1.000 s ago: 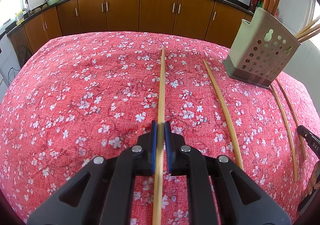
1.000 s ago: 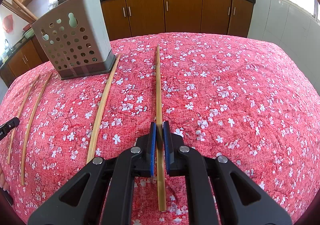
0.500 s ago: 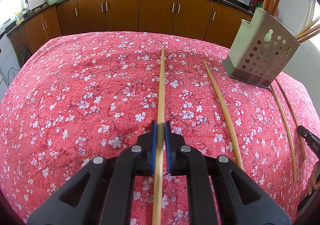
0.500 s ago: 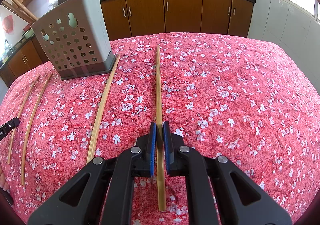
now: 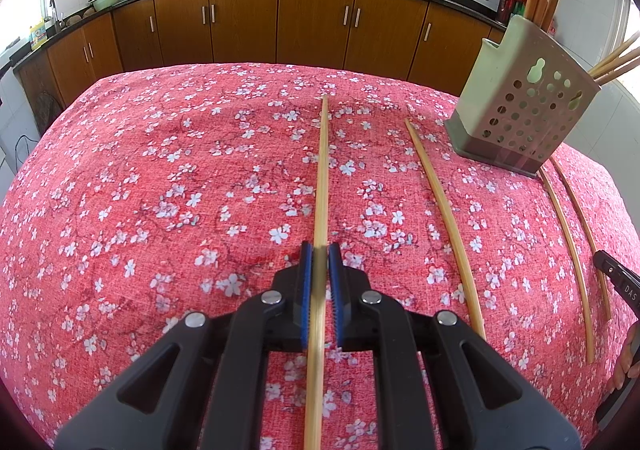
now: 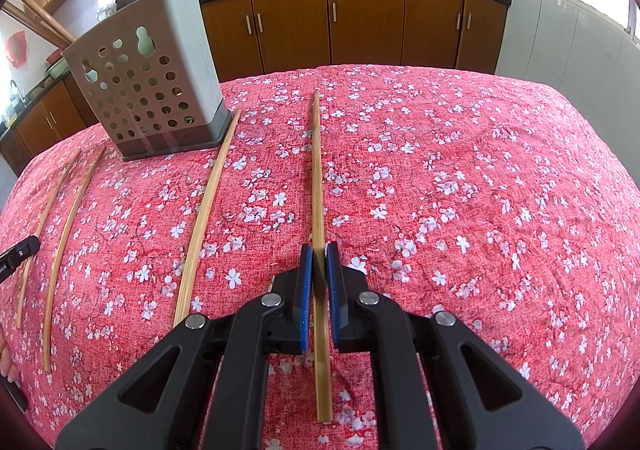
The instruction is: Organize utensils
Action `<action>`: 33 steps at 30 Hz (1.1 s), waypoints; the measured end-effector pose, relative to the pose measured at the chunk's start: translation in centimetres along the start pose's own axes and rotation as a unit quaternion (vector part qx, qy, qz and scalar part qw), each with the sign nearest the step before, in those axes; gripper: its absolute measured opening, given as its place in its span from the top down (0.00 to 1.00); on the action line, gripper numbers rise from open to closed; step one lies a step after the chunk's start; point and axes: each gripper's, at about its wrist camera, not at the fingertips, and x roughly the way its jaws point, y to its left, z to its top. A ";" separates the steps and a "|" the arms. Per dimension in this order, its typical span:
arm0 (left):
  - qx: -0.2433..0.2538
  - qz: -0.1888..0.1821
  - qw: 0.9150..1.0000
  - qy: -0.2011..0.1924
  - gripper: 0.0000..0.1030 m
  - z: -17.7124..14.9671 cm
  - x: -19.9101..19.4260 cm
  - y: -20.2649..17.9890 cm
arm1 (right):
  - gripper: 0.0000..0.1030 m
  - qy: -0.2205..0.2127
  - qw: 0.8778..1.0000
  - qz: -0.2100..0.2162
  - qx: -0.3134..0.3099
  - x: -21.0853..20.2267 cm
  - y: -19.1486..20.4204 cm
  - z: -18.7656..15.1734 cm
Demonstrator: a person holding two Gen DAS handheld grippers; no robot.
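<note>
My left gripper [image 5: 320,250] is shut on a long bamboo chopstick [image 5: 322,170] that lies on the red flowered tablecloth [image 5: 160,190]. My right gripper [image 6: 319,250] is shut on another bamboo chopstick [image 6: 317,170], also lying on the cloth. A grey perforated utensil holder [image 5: 520,118] with several chopsticks standing in it sits at the right in the left wrist view and at the left in the right wrist view [image 6: 148,90]. Three more chopsticks lie loose on the cloth, one [image 5: 444,218] between my left gripper and the holder.
Brown kitchen cabinets [image 5: 312,18] and a counter with woks run behind the table. Two thin chopsticks [image 6: 64,226] lie left of the holder in the right wrist view. The other gripper's tip shows at the frame edge [image 5: 618,278].
</note>
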 end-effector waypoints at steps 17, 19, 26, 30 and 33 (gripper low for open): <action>-0.006 -0.008 1.000 0.000 0.89 0.0 -0.1 0.1 | 0.91 0.000 1.000 0.003 0.002 0.1 -0.1 0.1; -0.001 -0.007 1.000 0.001 0.89 -0.3 -0.5 0.1 | 0.91 0.000 1.000 0.009 0.007 -0.1 -0.2 0.0; 0.030 0.002 1.000 0.008 0.88 -2.2 -2.2 -0.6 | 0.92 0.000 1.000 0.025 0.012 -1.2 -1.0 -1.1; 0.049 0.006 0.999 0.005 0.91 -2.9 -2.6 -0.7 | 0.92 0.000 1.000 0.024 0.012 -1.3 -0.9 -1.2; 0.051 0.002 0.999 0.010 0.92 -2.6 -3.0 -0.6 | 0.92 -0.001 1.000 0.020 0.000 -1.8 -0.4 -0.9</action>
